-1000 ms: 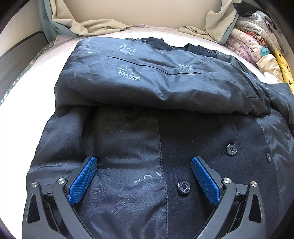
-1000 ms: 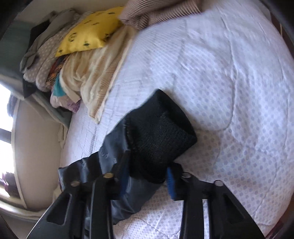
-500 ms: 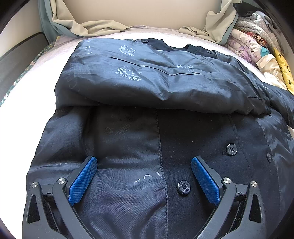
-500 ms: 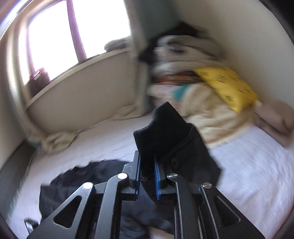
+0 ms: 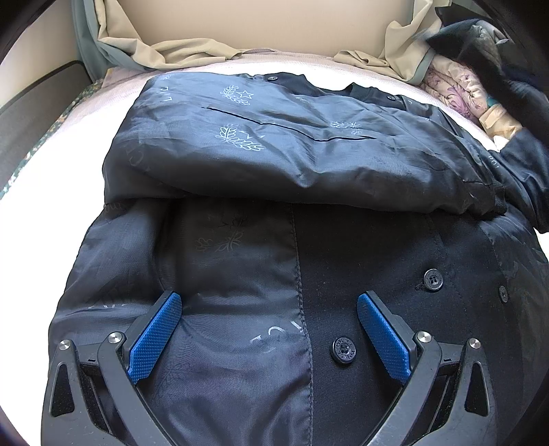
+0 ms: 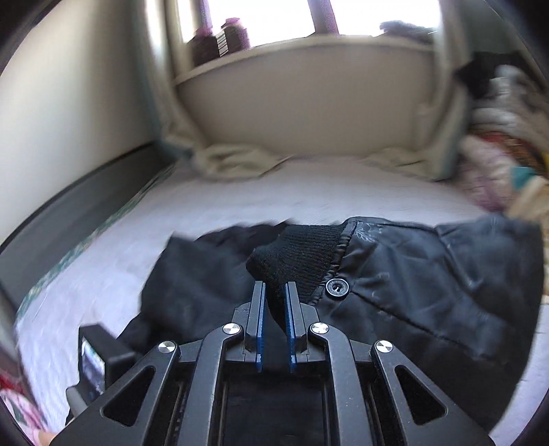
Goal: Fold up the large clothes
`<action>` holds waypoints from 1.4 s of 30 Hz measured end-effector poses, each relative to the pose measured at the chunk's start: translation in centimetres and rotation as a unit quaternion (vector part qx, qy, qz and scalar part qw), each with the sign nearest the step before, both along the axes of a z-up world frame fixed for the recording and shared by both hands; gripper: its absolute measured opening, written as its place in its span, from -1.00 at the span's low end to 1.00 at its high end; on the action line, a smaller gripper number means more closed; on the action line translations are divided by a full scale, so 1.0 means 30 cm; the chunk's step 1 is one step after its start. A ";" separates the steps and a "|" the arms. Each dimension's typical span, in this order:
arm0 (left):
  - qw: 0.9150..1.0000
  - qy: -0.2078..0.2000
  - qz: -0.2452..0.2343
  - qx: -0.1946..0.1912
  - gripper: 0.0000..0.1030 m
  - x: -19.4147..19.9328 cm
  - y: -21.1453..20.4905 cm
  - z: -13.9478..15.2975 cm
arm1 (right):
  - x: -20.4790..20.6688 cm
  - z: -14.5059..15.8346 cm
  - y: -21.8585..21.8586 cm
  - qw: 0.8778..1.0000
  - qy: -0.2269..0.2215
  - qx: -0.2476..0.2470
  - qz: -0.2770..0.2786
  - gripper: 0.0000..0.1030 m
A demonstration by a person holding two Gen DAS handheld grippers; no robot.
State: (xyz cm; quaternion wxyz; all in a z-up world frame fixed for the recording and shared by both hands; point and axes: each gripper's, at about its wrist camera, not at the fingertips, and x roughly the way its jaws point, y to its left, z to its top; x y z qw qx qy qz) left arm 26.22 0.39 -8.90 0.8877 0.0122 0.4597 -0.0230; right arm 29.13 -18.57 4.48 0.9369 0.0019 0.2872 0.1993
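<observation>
So the right gripper [image 6: 274, 302] is clamped tight on the knit cuff [image 6: 295, 260] of the dark jacket [image 5: 274, 164], low in the middle of its frame. The left gripper [image 5: 269, 331] is spread wide, blue pads pressing the lining down, with the jacket lying half folded across the bed [image 5: 34, 219].

We are in a home bedroom; we see a bed [image 6: 308, 192] with a pale quilted cover, pushed up against a wall under a window [image 6: 281, 17]; a beige curtain [image 5: 192, 51] droops onto the mattress; a heap of patterned bedding and clothes [image 5: 459, 89] sits in the corner; jars [image 6: 219, 41] stand on the windowsill [image 6: 308, 46].
</observation>
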 end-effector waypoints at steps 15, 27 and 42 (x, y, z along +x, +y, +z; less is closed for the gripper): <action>1.000 0.008 0.000 -0.011 1.00 0.016 0.006 0.011 | 0.036 -0.178 0.079 0.994 0.100 0.013 0.033 0.27; 1.000 0.011 0.001 -0.013 1.00 0.025 -0.002 0.012 | -0.081 -0.303 -0.065 0.981 0.144 -0.101 -0.087 0.15; 0.991 0.000 -0.076 -0.110 0.94 -0.007 -0.070 0.247 | -0.055 -0.476 -0.152 0.980 0.127 -0.105 -0.110 0.46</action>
